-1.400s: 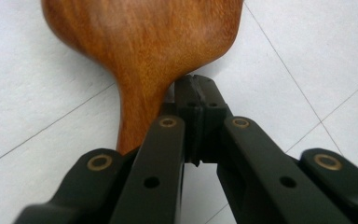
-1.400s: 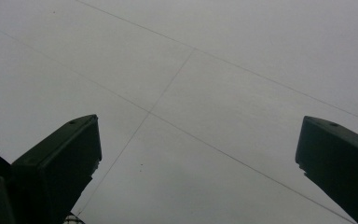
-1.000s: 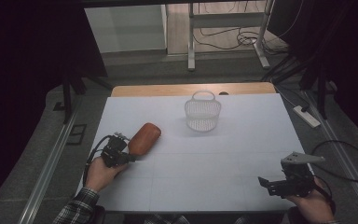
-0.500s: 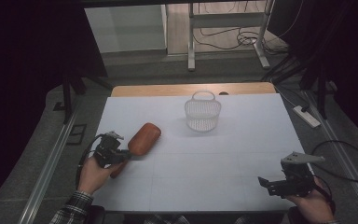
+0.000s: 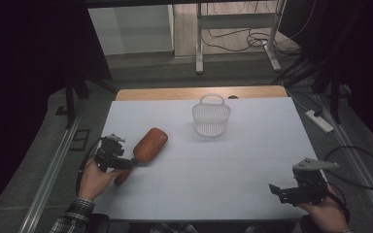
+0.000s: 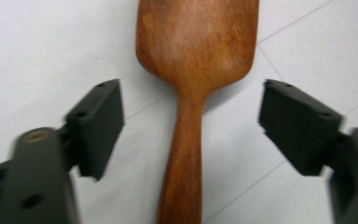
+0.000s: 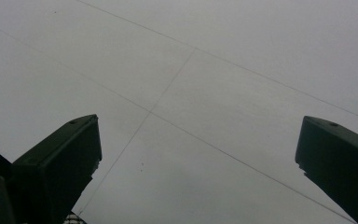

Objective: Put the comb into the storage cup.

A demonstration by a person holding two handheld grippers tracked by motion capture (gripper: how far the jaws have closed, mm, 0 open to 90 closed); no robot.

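The left gripper (image 6: 191, 135) has just been opening; the wooden paddle's (image 6: 193, 70) handle lies between its spread jaws, untouched, the broad head just beyond them. The right gripper (image 7: 198, 158) gapes wide, holding nothing, well apart from the paddle.

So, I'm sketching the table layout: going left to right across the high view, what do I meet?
Left tool → wooden brush → white basket → right tool.
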